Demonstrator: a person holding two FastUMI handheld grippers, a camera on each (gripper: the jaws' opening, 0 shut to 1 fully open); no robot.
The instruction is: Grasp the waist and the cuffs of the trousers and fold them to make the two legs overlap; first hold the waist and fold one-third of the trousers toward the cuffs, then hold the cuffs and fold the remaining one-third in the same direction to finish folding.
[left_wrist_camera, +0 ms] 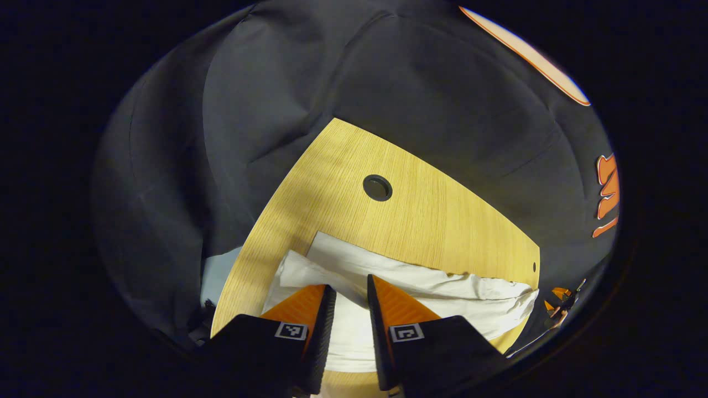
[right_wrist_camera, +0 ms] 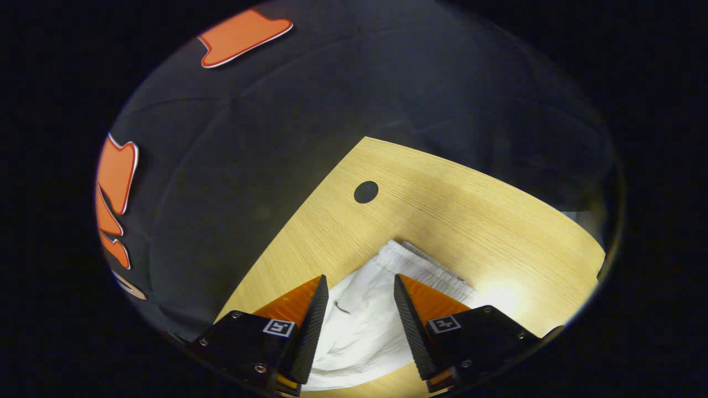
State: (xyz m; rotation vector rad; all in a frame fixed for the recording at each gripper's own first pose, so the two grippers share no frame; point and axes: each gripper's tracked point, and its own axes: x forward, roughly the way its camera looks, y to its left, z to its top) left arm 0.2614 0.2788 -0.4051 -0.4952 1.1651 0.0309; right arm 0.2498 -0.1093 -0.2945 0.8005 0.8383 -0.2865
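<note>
Trousers point(left_wrist_camera: 442, 293), white, lying crumpled on wooden counter point(left_wrist_camera: 343, 166), near its front edge. Left gripper point(left_wrist_camera: 351, 309) poised above the cloth, fingers apart, a bunched fold between them but not clamped. Right gripper point(right_wrist_camera: 358, 301) above the elastic waist point(right_wrist_camera: 420, 265), fingers apart, fabric showing in the gap, contact unclear. Round dark hole point(left_wrist_camera: 378, 187) in the counter beyond the trousers, well apart from them.

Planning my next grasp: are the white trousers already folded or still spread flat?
Folded at least once: the white cloth trousers lie in overlapping layers on the light wooden table, and the elastic waist shows two stacked edges.
</note>
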